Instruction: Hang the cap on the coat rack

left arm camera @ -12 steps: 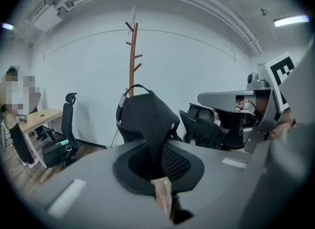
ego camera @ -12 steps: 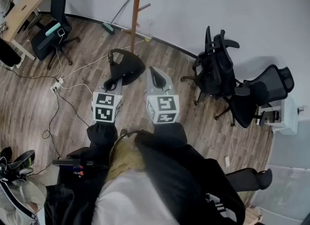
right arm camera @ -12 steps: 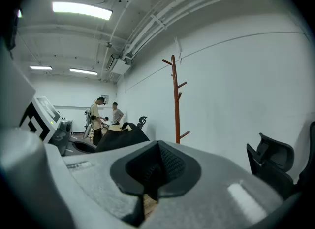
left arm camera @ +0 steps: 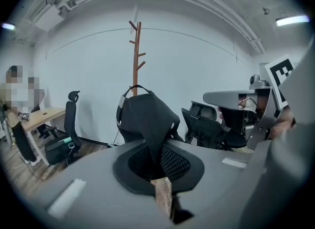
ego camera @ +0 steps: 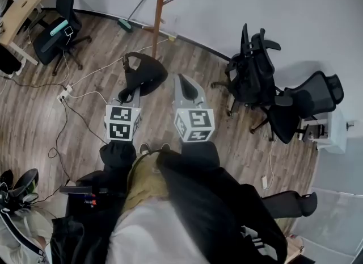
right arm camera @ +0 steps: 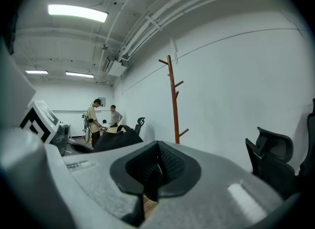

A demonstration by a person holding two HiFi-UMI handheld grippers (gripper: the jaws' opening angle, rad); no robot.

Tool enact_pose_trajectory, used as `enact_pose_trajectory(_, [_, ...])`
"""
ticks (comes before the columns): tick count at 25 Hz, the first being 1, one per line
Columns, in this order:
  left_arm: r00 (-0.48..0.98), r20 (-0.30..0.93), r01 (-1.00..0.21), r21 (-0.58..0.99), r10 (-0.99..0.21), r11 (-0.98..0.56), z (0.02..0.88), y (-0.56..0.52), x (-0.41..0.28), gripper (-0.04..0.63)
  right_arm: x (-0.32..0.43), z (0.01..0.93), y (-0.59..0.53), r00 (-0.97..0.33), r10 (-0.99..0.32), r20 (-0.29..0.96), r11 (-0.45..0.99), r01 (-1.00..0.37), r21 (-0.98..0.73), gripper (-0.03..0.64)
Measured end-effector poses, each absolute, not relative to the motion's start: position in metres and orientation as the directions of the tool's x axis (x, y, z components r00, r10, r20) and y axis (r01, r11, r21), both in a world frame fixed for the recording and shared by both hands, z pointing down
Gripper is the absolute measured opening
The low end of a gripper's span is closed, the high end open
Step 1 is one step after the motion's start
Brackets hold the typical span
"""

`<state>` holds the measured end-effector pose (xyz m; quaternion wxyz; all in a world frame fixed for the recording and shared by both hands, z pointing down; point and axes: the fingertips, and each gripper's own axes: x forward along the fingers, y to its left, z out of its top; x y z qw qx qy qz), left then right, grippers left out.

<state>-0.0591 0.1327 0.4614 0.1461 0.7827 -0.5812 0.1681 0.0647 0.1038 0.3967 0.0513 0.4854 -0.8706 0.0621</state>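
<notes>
Wood floor (ego camera: pixel 45 121) fills the left and centre of the head view; pale wall (ego camera: pixel 272 1) runs along the top. Black office chairs (ego camera: pixel 266 87) cluster at right, one more (ego camera: pixel 57 27) upper left by a desk (ego camera: pixel 22 7). Coat rack (ego camera: pixel 159 13), brown pole, top centre, foot at the wall. Left gripper (ego camera: pixel 131 93) centre-left, jaws clamped on the black cap (ego camera: pixel 146 77), which hangs off its tip below the rack's foot, apart from it. Right gripper (ego camera: pixel 182 84) just right of it, jaws closed together, nothing between.
</notes>
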Motion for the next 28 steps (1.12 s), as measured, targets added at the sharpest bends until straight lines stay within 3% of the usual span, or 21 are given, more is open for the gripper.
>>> enact_pose_trajectory(16, [0.281,0.512,-0.96,0.137,-0.811,-0.246,0.515,0.144,-0.088,-0.002,0.05,0.447,0.113,-0.504,-0.824,0.26,0.504,-0.86,-0.071,0.002])
enact_pose_trajectory(28, [0.197,0.526,-0.977,0.037,-0.827,-0.21,0.501,0.056,-0.095,-0.002,0.026,0.448,0.018,-0.633,-0.727,0.267,0.63,-0.769,-0.108,0.002])
